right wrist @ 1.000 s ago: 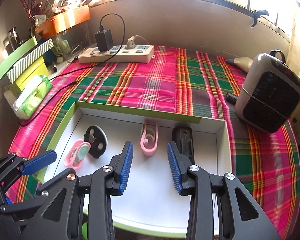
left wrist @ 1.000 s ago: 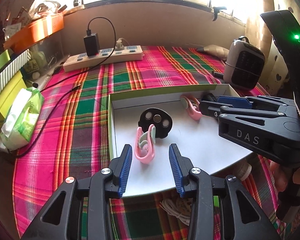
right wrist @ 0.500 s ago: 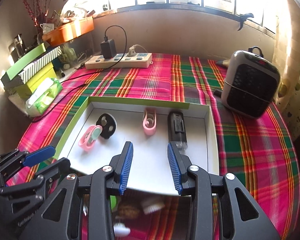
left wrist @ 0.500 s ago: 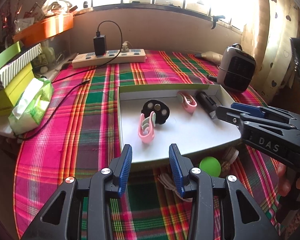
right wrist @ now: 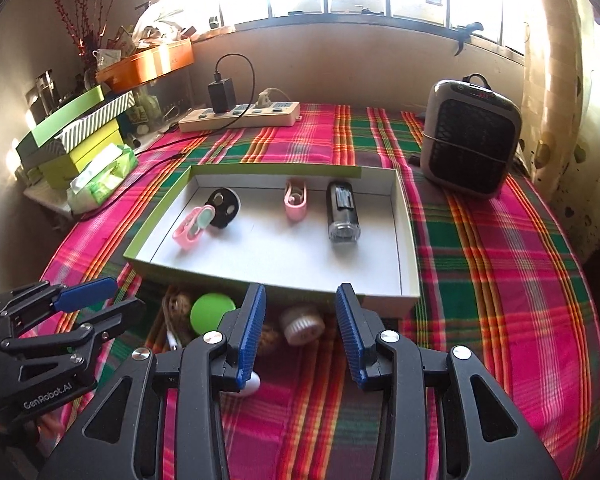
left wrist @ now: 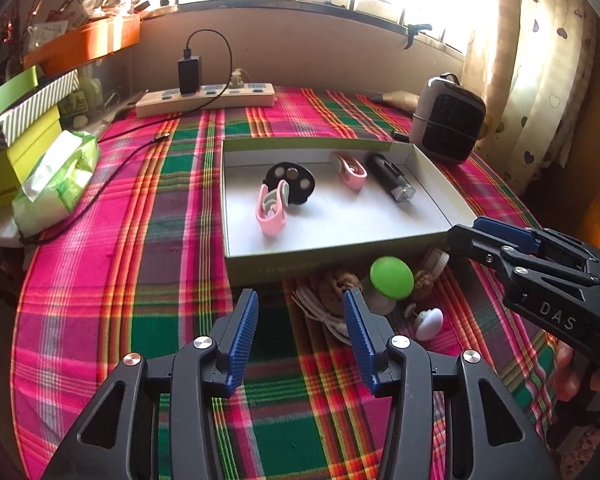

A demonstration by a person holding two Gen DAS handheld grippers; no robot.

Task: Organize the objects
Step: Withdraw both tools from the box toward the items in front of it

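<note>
**Both tongs empty, loose pile waiting by the box**

Both tongs hang above the plaid tablecloth point(left wrist: 148, 280) with nothing in them: our left gripper point(left wrist: 300, 330) has its blue pads spread wide, and our right gripper point(right wrist: 300, 332) is parted just the same.

The open box point(right wrist: 408, 248) already holds two pink clips point(left wrist: 271, 210), a black disc point(left wrist: 290, 178) and a dark cylinder point(right wrist: 342, 210). What remains to sort sits in a small heap against the box's near wall: a green round lid point(left wrist: 391, 278), a white ribbed cap point(right wrist: 303, 325), a coiled white cable point(left wrist: 320, 312), a small white oval piece point(left wrist: 429, 322) and some brown lumps point(left wrist: 342, 282) that may be walnuts.

We judge all of these light. The green lid looks smooth and may slip, so we would take it across its edge. The cable is limp and best pinched at the bundled middle.

Much of the heap is hard to read. Our right gripper's fingers cover part of it, the box wall shadows it, and the brown lumps are too blurred to name with certainty.
</note>
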